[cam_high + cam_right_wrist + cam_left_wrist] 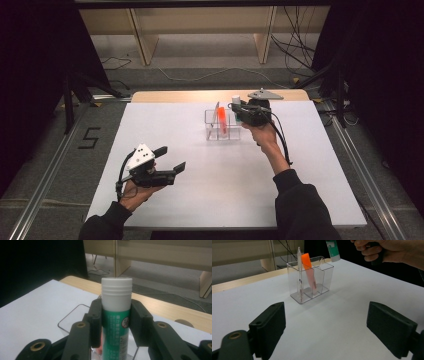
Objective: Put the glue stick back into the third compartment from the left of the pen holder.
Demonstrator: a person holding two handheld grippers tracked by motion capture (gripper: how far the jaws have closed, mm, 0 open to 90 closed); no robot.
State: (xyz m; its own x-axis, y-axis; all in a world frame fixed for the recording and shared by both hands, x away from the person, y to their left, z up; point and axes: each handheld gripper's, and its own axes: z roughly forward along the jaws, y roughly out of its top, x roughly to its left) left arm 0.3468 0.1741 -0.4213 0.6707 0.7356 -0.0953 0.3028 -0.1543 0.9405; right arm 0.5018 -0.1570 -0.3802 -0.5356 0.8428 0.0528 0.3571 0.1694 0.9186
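glue stick (pixel 116 315) between right gripper (pixel 116 322) pads

One clear holder (pixel 312 282) with three compartments. One orange marker (pixel 308 270) and one thin clear pen (pixel 299 270) in it. One green glue stick (pixel 116 315), two grippers: left gripper (pixel 167 159) and right gripper (pixel 235 107), one table (pixel 200 165).

My left gripper (pixel 325 332) jaws wide apart over white table (pixel 342 315), clear three-compartment holder (pixel 312 282) ahead with orange marker (pixel 308 270) and pen (pixel 299 270), my right hand (pixel 387 251) holding green-labelled glue stick (pixel 333 250) above it
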